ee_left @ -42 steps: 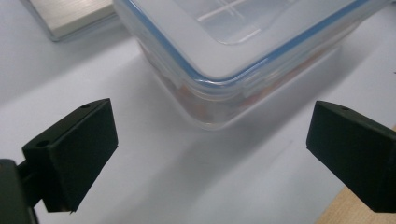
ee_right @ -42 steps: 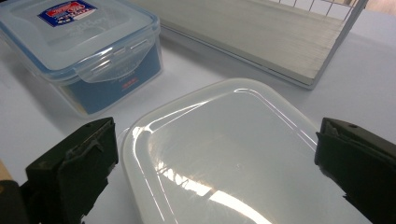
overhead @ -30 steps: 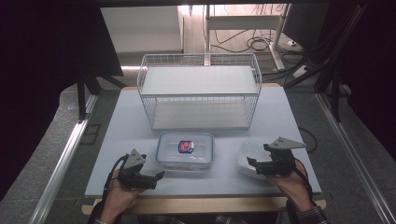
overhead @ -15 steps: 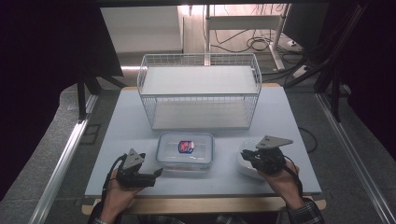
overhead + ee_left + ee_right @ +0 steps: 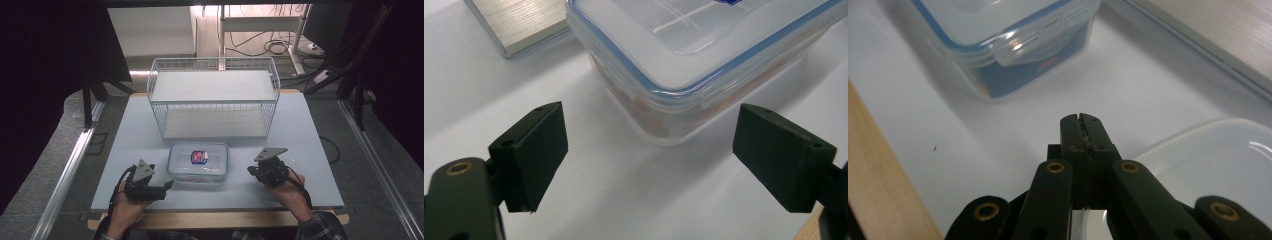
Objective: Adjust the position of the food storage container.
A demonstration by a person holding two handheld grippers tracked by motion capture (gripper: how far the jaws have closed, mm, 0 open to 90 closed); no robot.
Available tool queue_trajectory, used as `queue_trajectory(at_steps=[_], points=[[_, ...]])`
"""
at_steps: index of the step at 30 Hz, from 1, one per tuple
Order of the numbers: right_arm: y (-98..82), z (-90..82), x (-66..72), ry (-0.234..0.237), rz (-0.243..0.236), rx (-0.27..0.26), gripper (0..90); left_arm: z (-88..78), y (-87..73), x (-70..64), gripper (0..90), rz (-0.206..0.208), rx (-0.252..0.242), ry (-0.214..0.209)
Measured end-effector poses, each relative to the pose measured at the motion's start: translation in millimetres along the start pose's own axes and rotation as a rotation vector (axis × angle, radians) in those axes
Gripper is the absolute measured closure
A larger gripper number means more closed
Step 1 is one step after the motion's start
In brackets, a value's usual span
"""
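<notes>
A clear plastic container (image 5: 199, 161) with a blue-sealed lid and a red-and-blue label sits at the front middle of the table. My left gripper (image 5: 167, 186) lies to its left, open, jaws pointing at it. They have just been closing a little. In the left gripper view the container's corner (image 5: 684, 75) stands just ahead of the wide gap of the gripper (image 5: 649, 150), and neither pad touches it. My right gripper (image 5: 252, 171) is to the container's right, shut with nothing between its jaws (image 5: 1082, 122). It hovers over a translucent white dish (image 5: 1218, 170).
A white wire basket (image 5: 215, 95) on a pale board stands behind the container, and its board edge (image 5: 519, 20) lies close by. The light table top (image 5: 150, 125) ends in a wooden front edge (image 5: 883, 190) near both hands.
My right gripper has moved left toward the container and now covers most of the white dish. The left gripper has stayed in place.
</notes>
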State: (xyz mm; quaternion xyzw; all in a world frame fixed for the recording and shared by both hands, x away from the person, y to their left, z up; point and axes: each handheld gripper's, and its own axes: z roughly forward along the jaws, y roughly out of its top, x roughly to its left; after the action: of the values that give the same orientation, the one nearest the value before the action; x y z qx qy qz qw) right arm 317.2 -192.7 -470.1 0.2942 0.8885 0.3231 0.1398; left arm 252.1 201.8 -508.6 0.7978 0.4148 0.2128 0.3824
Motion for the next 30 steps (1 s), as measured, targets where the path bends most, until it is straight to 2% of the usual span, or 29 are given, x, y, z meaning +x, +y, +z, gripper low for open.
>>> queue_trajectory(at_steps=[11,17,18,23,25,30], points=[[-25.5,-24.2,-12.4,-0.002,0.073,0.006,89.5,1.5,0.3,-2.0,14.3,0.008,0.014,0.003],[-40.3,-35.5,-24.7,-0.045,0.111,0.008,89.5,2.2,0.7,-3.0,14.6,0.011,0.017,0.005],[-45.7,-40.2,-27.7,-0.053,0.129,0.004,89.4,2.5,0.8,-2.9,14.6,0.010,0.018,0.005],[-56.3,-52.0,-24.1,-0.047,0.137,0.005,88.3,2.4,1.0,-3.0,14.6,0.009,0.017,0.006],[-67.6,-61.5,-20.0,-0.036,0.145,0.006,89.0,2.7,1.1,-2.9,14.6,0.006,0.016,0.006],[-83.0,-67.6,-22.0,-0.023,0.158,0.031,89.3,3.2,1.2,-3.4,14.6,0.010,0.018,0.010]])
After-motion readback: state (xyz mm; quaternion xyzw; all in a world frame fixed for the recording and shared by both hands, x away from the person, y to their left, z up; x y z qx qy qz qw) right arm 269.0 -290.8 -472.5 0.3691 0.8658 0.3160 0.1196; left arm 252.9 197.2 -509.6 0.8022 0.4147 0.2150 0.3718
